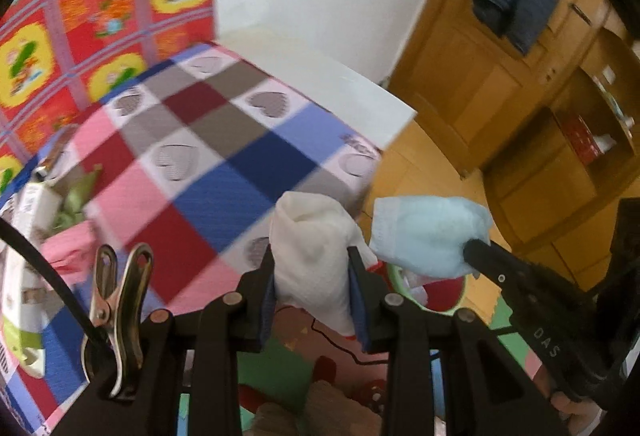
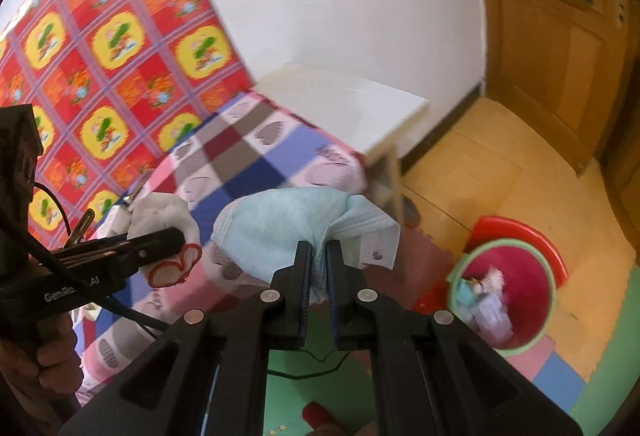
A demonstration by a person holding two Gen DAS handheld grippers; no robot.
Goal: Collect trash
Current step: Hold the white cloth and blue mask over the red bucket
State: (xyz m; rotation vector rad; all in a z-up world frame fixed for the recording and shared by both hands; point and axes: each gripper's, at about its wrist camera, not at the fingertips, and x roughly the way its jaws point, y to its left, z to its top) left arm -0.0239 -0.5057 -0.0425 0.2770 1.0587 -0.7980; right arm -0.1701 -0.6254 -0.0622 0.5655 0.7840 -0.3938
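- Left wrist view: the left claw [image 1: 312,284] is clamped on a crumpled white tissue [image 1: 312,256], held up in the air past the near corner of the checked bed [image 1: 208,140].
- Just to its right, apart from the tissue, the right claw [image 1: 474,256] pinches a pale blue face mask [image 1: 428,232].
- Below them, part of a green-rimmed bin [image 1: 444,296] shows on the floor.
- Right wrist view: the right claw [image 2: 319,264] is pressed together on the gathered face mask [image 2: 280,232], which hangs over the bed's [image 2: 256,156] corner.
- The left claw [image 2: 176,236] with the tissue [image 2: 164,216] is to the left.
- The bin [image 2: 456,272] stands on the floor mat [image 2: 600,336] lower right, with trash inside.
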